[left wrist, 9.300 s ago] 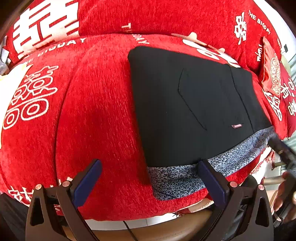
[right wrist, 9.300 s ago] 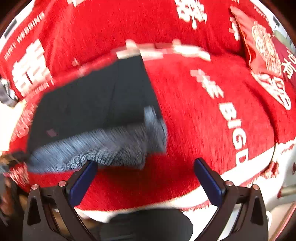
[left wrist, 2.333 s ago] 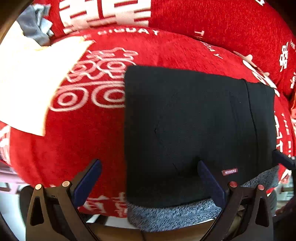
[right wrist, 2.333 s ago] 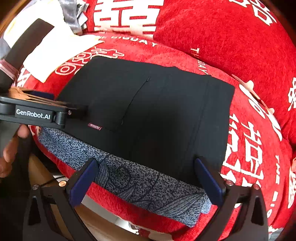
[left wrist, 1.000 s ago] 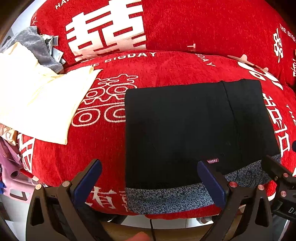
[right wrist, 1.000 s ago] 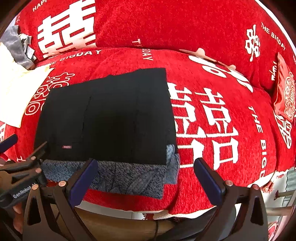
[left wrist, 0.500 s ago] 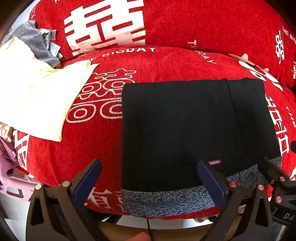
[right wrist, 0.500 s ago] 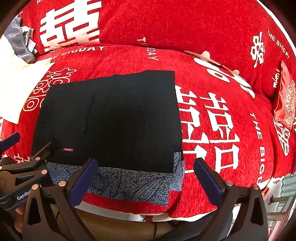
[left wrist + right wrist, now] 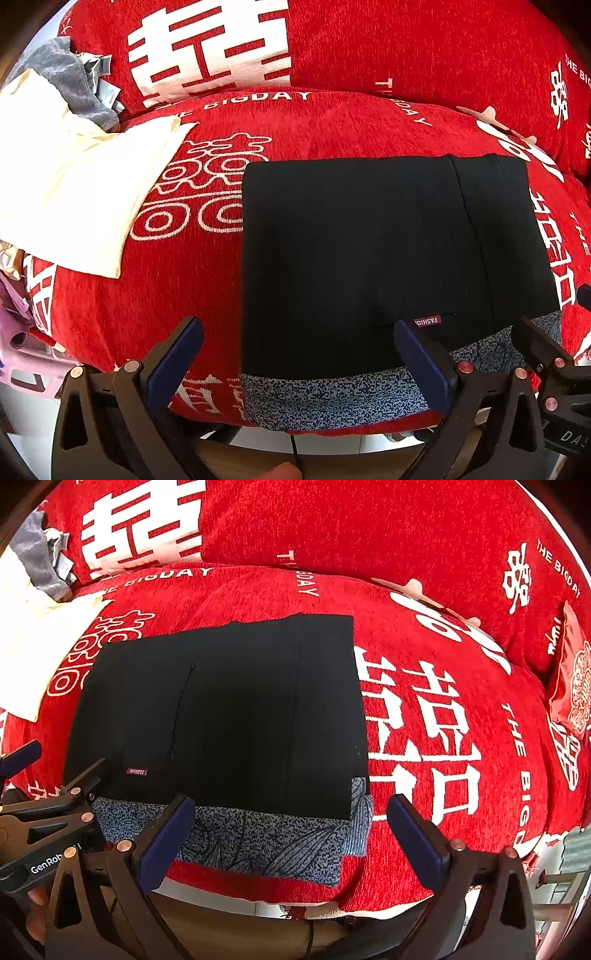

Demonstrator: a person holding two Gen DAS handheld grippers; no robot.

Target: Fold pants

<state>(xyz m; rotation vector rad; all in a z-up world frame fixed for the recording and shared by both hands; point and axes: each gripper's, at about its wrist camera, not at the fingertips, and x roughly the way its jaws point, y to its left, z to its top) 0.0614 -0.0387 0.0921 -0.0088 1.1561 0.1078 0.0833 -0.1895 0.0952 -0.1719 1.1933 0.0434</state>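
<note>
The black pants (image 9: 369, 251) (image 9: 229, 709) lie folded into a flat rectangle on the red sofa seat (image 9: 325, 122) (image 9: 424, 709). A grey speckled inner layer (image 9: 332, 395) (image 9: 258, 838) shows along the near edge, and a small label (image 9: 427, 320) sits near it. My left gripper (image 9: 295, 358) hovers open above the front edge of the pants, holding nothing. My right gripper (image 9: 291, 830) is open too, over the speckled edge near the pants' right corner. The left gripper's body (image 9: 48, 823) appears at the left of the right wrist view.
A cream cloth (image 9: 70, 192) (image 9: 33, 635) and a grey garment (image 9: 70, 77) (image 9: 37, 557) lie at the sofa's left end. Red back cushions (image 9: 369, 44) with white print stand behind. A red patterned pillow (image 9: 570, 686) sits at the right. The seat's front edge drops to the floor.
Both grippers have drawn slightly closer to the folded pants over the last second; the pants lie still and keep their shape. Both stay open.
</note>
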